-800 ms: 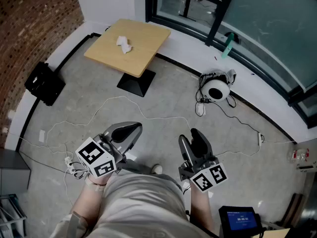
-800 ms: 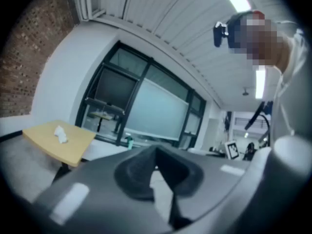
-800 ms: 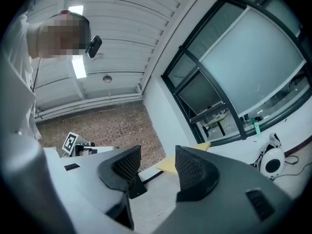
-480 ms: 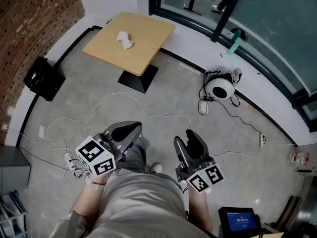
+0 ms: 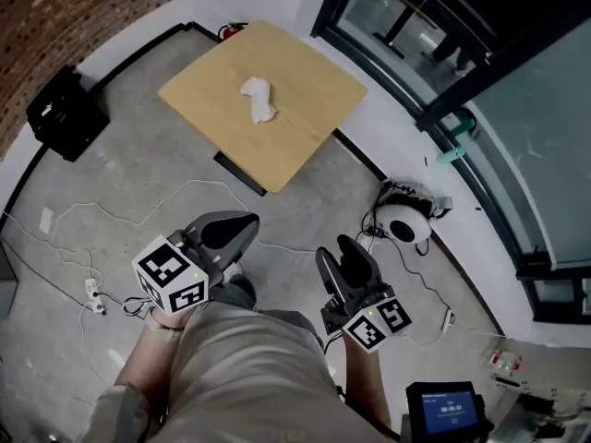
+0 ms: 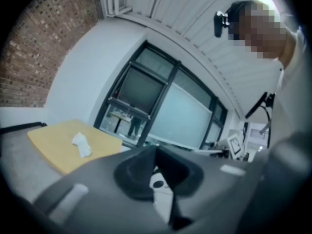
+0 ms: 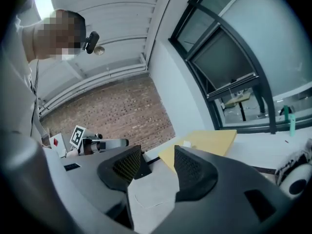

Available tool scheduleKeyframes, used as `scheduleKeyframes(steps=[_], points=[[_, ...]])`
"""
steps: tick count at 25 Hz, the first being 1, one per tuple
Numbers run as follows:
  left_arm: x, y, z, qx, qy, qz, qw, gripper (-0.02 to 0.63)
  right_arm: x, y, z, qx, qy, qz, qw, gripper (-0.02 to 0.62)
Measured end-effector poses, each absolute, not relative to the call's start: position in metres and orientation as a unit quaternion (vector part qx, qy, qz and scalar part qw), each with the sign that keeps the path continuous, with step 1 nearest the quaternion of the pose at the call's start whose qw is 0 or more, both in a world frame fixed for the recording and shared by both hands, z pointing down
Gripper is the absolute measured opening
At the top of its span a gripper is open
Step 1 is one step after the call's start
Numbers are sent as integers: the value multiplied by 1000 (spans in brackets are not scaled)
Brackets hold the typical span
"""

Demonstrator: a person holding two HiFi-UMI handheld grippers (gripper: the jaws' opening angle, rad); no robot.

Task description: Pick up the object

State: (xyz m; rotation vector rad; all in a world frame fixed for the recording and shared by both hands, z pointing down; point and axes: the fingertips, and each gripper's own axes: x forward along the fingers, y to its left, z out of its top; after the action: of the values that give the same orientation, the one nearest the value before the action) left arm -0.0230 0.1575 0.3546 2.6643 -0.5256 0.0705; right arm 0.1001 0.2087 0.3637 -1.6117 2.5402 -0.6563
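A crumpled white object (image 5: 259,100) lies on a square wooden table (image 5: 305,127) ahead of me. The left gripper view shows that white object (image 6: 81,144) at its left, and in the right gripper view the object (image 7: 186,144) is only a small speck on the table (image 7: 209,139). Both grippers are held low near the person's waist, well short of the table. My left gripper (image 5: 224,235) (image 6: 156,172) is shut with nothing in it. The jaws of my right gripper (image 5: 349,264) (image 7: 153,167) stand apart, and only floor shows between them.
A black case (image 5: 63,111) sits by the brick wall at the left. White cables (image 5: 185,197) and a power strip (image 5: 92,290) trail over the concrete floor. A round white device (image 5: 404,221) lies near the window wall, and a small screen (image 5: 443,406) is at the bottom right.
The table and white object now sit larger and nearer in the head view, so the person has stepped toward them. Both grippers keep their place by the body.
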Motion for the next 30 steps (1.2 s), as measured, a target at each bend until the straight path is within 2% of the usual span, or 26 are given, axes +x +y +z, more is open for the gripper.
scheduleKeyframes(steps=[7,15,17,20,24,27,30], points=[[-60,37,368,941,-242,19,235,-12,72,65,381,-480,840,-255,-2,204],[-47,-83,406,905,-333,42,262,-11,70,-87,445,-369,888,-256,-100,204],[-36,-115,413,888,-368,36,275,-11,78,-136,460,-334,906,-218,-142,204],[-17,-158,419,846,-439,13,302,-11,85,-220,494,-287,919,-118,-242,204],[13,-196,440,788,-508,8,347,-11,61,-310,557,-184,924,-25,-333,206],[22,-205,449,756,-539,-1,371,-11,30,-346,606,-114,907,37,-404,212],[22,-203,457,734,-559,-3,386,-11,5,-350,653,-38,887,40,-459,240]])
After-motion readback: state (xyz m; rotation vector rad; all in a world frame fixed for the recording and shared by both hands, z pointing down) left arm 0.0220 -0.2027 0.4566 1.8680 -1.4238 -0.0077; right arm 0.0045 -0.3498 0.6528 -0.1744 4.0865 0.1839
